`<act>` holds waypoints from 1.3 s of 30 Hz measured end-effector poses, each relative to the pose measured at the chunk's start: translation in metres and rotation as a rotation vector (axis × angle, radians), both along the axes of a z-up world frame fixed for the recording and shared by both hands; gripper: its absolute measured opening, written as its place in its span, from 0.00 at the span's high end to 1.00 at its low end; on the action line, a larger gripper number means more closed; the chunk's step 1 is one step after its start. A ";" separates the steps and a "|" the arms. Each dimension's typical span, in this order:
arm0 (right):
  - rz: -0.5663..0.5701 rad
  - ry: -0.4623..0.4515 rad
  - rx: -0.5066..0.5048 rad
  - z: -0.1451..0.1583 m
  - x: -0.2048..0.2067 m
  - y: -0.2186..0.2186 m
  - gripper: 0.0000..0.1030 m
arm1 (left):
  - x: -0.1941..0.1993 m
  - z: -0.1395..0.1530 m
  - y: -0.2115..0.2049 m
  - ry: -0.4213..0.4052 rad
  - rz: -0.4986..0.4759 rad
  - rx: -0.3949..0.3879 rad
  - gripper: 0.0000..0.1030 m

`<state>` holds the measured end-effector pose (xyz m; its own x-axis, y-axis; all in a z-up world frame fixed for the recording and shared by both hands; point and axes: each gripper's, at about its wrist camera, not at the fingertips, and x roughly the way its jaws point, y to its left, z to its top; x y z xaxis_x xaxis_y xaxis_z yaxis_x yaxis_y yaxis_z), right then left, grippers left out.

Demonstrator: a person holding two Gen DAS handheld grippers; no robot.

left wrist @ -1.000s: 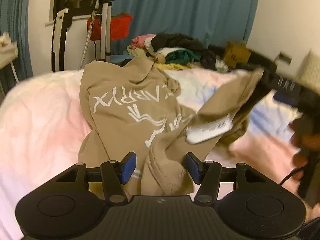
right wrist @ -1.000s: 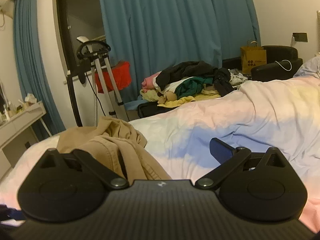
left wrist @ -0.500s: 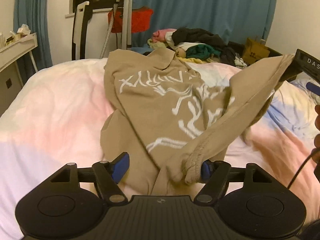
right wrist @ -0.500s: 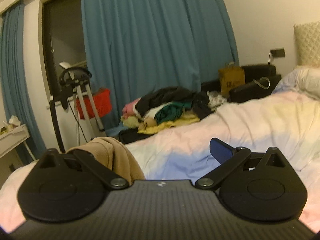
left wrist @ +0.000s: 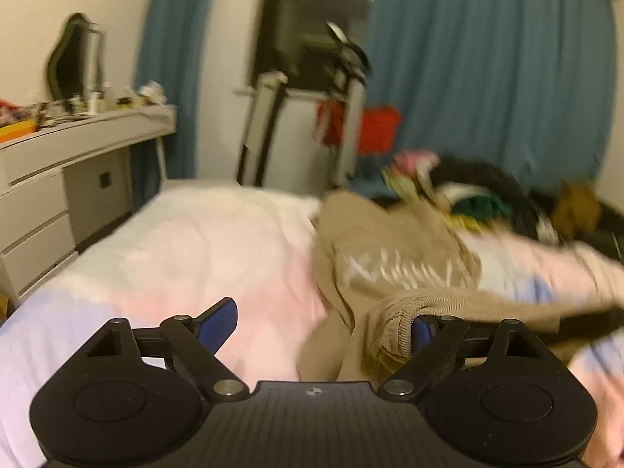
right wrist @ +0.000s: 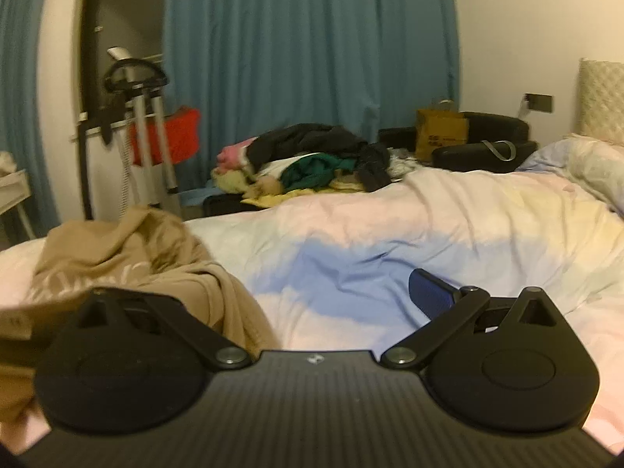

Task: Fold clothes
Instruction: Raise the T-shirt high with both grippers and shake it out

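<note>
In the left wrist view, the left gripper (left wrist: 318, 321) is seen with its jaws wide apart; they have just been opening. The ribbed hem of the tan sweatshirt (left wrist: 394, 265) lies against the right pad only, not clamped. The sweatshirt is spread on the bed (left wrist: 187, 257).

In the right wrist view, the right gripper (right wrist: 312, 292) is draped on its left side by the sweatshirt (right wrist: 128, 257); whether its jaws are gripping cannot be told.

White print on the tan sweatshirt (left wrist: 394, 269) is unreadable.
</note>
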<state>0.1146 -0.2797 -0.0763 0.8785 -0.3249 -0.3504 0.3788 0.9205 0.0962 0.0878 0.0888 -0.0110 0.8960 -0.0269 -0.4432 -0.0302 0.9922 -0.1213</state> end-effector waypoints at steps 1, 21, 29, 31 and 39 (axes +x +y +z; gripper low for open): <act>0.012 0.008 0.002 -0.001 -0.001 0.002 0.00 | -0.002 0.004 0.004 -0.018 0.014 -0.024 0.14; 0.135 -0.488 -0.189 0.342 -0.104 0.055 0.00 | -0.077 0.307 0.066 -0.589 0.004 -0.211 0.12; 0.195 -0.545 -0.275 0.458 -0.169 0.057 0.00 | -0.119 0.449 0.073 -0.666 -0.079 -0.264 0.08; 0.191 -0.544 -0.291 0.472 -0.177 0.053 0.00 | -0.124 0.470 0.071 -0.668 -0.107 -0.266 0.06; 0.163 -0.408 -0.243 0.432 -0.134 0.026 0.00 | -0.056 0.438 0.029 -0.469 -0.180 -0.245 0.06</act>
